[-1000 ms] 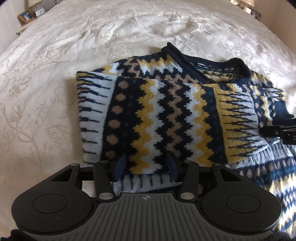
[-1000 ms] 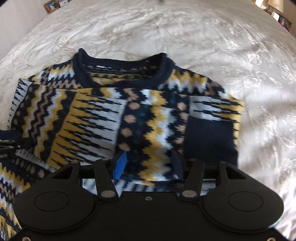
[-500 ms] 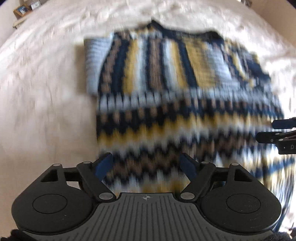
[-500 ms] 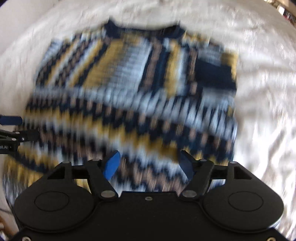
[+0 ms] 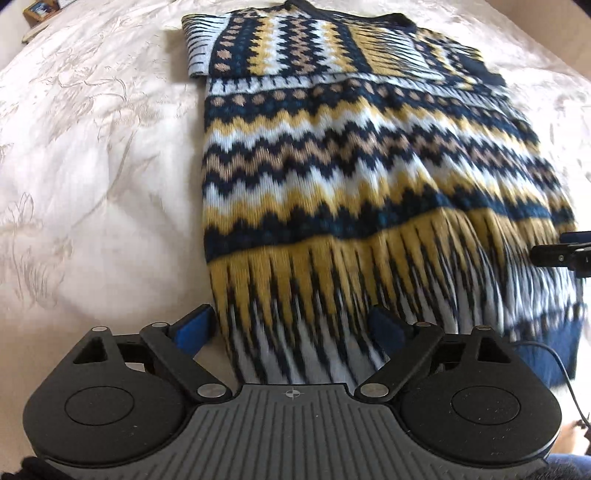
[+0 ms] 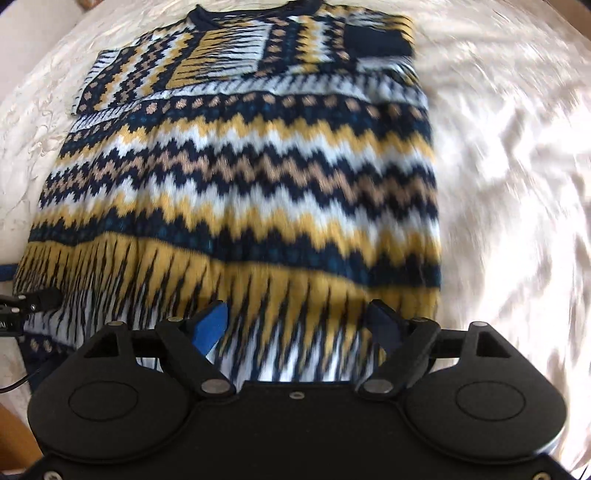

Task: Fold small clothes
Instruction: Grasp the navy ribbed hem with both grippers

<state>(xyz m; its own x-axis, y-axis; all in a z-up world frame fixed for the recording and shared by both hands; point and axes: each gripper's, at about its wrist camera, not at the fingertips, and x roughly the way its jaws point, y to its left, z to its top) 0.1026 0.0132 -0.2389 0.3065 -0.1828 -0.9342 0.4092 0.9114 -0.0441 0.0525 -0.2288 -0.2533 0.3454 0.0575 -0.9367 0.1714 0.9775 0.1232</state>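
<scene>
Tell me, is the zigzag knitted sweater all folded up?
Partly: the zigzag knitted sweater has both sleeves folded across its chest, body still spread long.

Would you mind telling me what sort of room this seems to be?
Most likely a bedroom: the sweater lies on a cream embroidered bedspread, and a framed photo sits on what looks like a bedside table.

I logged the left gripper with jaws spread wide, blue pads angled outward at 11 and 1 o'clock from its body. The right gripper matched: jaws wide apart, nothing clamped between the fingers. Each gripper's tip showed at the other camera's edge, right at 3 o'clock, left at 9 o'clock.
</scene>
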